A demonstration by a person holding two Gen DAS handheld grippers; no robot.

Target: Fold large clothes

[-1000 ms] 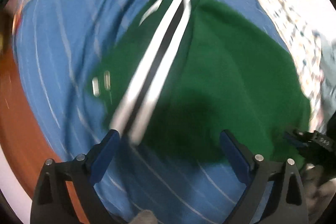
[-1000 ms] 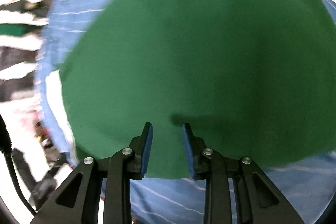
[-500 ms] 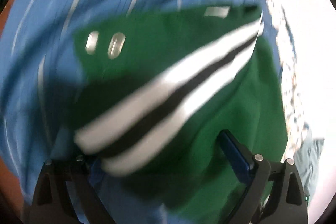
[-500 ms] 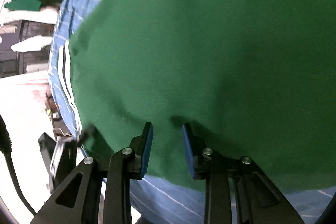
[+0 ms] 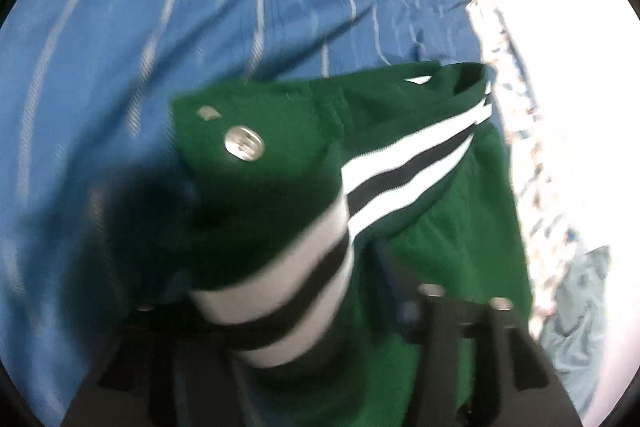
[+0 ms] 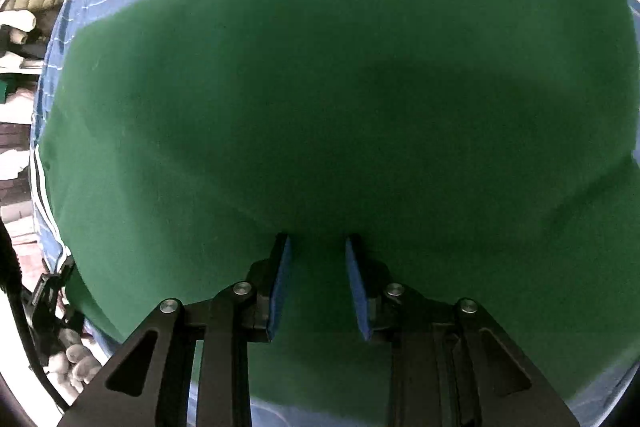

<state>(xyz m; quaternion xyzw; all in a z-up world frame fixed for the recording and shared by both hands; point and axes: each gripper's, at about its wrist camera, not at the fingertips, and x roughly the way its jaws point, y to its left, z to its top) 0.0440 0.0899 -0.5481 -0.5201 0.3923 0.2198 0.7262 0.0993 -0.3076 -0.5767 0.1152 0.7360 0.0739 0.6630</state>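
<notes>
A green garment [image 6: 320,87] lies spread on the blue striped bedsheet [image 5: 200,7]. Its white and black striped trim [image 5: 408,167] and a metal snap [image 5: 244,145] fill the left wrist view, bunched up between the jaws of my left gripper [image 5: 288,267]. Those jaws are closing around the fold; the left finger is hidden under cloth and the right pad [image 5: 396,287] still stands a little off it. My right gripper [image 6: 318,259] points down on the flat green cloth, its pads narrowly apart with nothing pinched that I can see.
The bed edge runs along the right in the left wrist view, with pale floor [image 5: 568,87] and a grey-blue cloth [image 5: 576,307] beyond. In the right wrist view, piled clothes [image 6: 32,3] sit far left and a hand [image 6: 80,363] shows bottom left.
The left gripper has dropped onto the striped edge and its jaws have narrowed around the bunched cloth. The right gripper has slid further over the green cloth, with its gap unchanged.
</notes>
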